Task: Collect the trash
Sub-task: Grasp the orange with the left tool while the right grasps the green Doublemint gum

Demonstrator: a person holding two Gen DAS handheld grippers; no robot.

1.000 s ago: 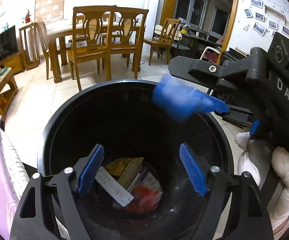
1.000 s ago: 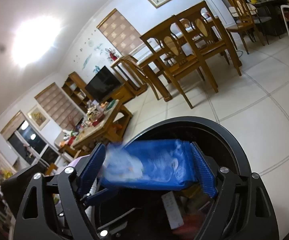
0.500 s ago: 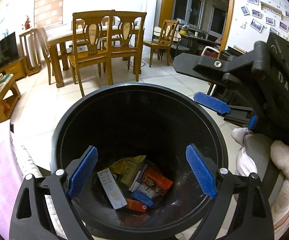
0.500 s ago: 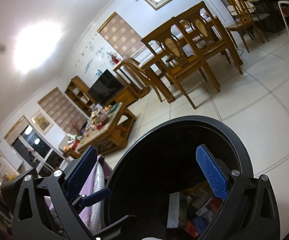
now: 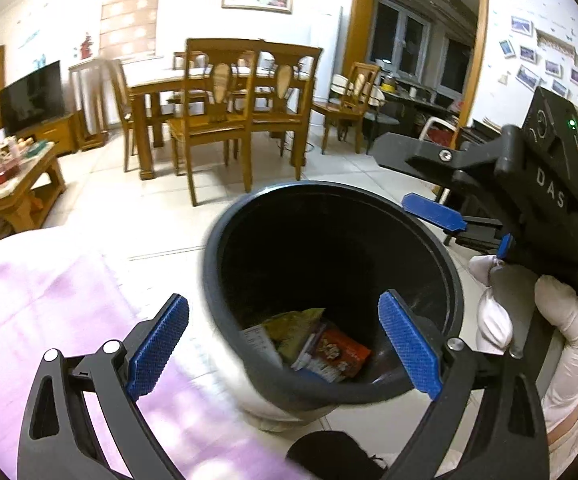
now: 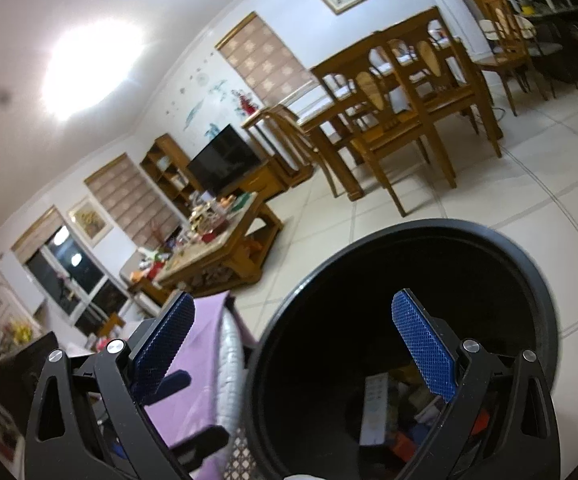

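A black round trash bin (image 5: 329,216) stands on the tiled floor. At its bottom lie an orange wrapper (image 5: 341,354), a yellow-green packet (image 5: 293,320) and a white slip (image 5: 259,340). My left gripper (image 5: 285,344) hovers above the bin's near-left rim, its jaws opening and holding nothing. In the left wrist view my right gripper (image 5: 413,184) hangs over the bin's right rim, held by a white-gloved hand (image 5: 561,332). Its own view shows the right gripper (image 6: 293,344) wide open and empty above the bin (image 6: 409,232), with the white slip (image 6: 375,408) below.
A purple cloth (image 5: 49,300) covers a surface left of the bin. A cluttered wooden coffee table (image 5: 13,184) stands further left. Dining table and chairs (image 5: 229,120) and a TV (image 5: 31,96) are at the back, across the tiled floor (image 5: 137,224).
The blue packet that sat between the right jaws has gone from them and into the bin. Both grippers have opened wider and drawn back; the left one shifted left, toward the purple cloth.
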